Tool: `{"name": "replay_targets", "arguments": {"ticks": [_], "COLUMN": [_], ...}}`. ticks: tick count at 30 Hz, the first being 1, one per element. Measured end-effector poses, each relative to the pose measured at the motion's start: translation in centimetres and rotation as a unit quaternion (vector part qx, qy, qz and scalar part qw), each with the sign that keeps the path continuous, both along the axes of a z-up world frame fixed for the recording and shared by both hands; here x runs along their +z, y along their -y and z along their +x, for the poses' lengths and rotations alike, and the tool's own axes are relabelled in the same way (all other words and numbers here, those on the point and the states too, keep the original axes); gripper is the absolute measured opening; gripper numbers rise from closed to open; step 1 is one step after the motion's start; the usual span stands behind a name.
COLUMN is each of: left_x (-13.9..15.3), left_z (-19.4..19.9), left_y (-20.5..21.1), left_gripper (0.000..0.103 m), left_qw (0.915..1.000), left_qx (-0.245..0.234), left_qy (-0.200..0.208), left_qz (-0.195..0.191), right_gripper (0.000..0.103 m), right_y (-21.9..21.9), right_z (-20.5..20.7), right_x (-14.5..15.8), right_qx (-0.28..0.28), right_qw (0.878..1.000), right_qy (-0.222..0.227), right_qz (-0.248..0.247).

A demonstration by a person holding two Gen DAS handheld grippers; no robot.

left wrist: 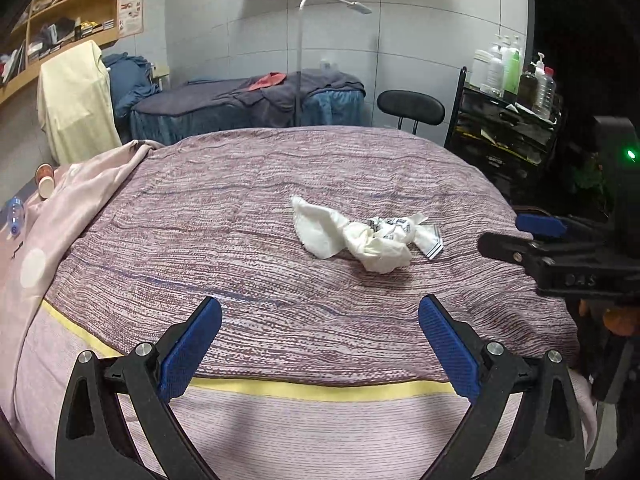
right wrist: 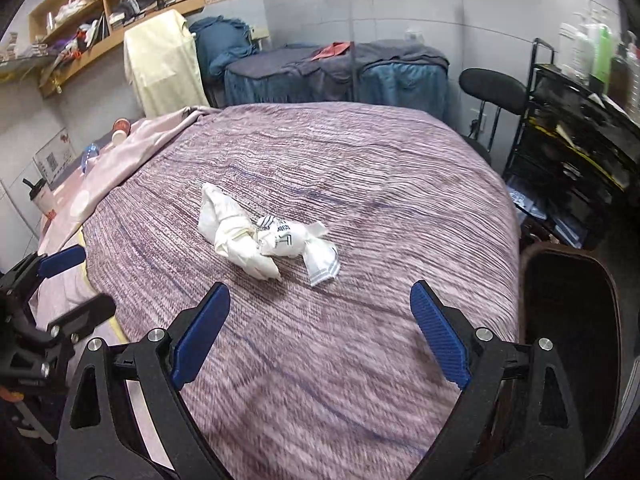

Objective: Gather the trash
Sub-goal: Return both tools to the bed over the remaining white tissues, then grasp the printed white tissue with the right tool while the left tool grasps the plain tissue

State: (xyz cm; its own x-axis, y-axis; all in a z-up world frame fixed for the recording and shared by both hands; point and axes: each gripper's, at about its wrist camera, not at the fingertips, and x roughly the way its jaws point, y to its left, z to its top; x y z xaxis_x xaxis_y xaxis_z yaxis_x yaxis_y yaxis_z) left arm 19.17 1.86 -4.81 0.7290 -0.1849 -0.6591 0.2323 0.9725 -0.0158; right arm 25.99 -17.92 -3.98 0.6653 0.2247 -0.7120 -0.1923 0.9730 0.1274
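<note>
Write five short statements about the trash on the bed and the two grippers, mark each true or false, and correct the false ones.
1. The crumpled white trash lies on the striped purple bedcover. True.
2. The left gripper is shut on the trash. False: its jaws stand wide open and empty, short of the trash.
3. The right gripper is open, with the trash ahead of its fingers. True.
4. The trash already sits in the dark bin beside the bed. False: it is on the bed; what shows of the bin's inside looks dark and bare.
5. A black chair stands beyond the bed's far edge. True.
</note>
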Motion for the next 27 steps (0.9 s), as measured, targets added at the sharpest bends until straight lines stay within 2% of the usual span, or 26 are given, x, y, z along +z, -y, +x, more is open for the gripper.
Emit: {"name": "replay_targets", "arguments": {"ticks": [4,6,8,16,19,23,27], "left_x": [-0.4,-0.5,-0.5,-1.0,-1.1,-1.5,-1.9], "left_z": [0.3,0.4,0.6,1.5,1.8,2.6,3.7], "left_y": [-0.1,-0.2,-0.2,-0.2,-0.1,0.2,0.7], "left_gripper": [0.097,0.097,0.097,0.097,0.097,0.097,0.097], "left_qw": [1.0,0.9999,0.9999,0.9994,0.9992,0.9985,0.997], "left_qx": [-0.004,-0.008,-0.011,-0.021,-0.024,-0.03,-0.038], "left_qy": [-0.008,-0.011,-0.012,-0.026,-0.03,-0.045,-0.067], "left_qz": [0.003,0.002,0.002,-0.002,0.0,0.001,-0.001], "right_gripper": [0.085,0.077,0.075,0.068,0.064,0.034,0.028], "right_y": [-1.5,-2.1,-2.8,-6.8,-7.9,-8.5,-7.7], "right_z": [3.0,4.4,5.6,8.7,9.4,9.7,9.4], "right_x": [-1.0,-1.6,-2.2,-4.0,-4.9,-5.8,-4.9], "right_qx": [0.013,0.023,0.034,0.087,0.108,0.134,0.125], "right_qw": [0.999,0.997,0.995,0.978,0.972,0.967,0.973], "right_qy": [-0.022,-0.036,-0.05,-0.061,-0.073,-0.093,-0.072], "right_qz": [-0.038,-0.061,-0.083,-0.177,-0.194,-0.195,-0.179]}}
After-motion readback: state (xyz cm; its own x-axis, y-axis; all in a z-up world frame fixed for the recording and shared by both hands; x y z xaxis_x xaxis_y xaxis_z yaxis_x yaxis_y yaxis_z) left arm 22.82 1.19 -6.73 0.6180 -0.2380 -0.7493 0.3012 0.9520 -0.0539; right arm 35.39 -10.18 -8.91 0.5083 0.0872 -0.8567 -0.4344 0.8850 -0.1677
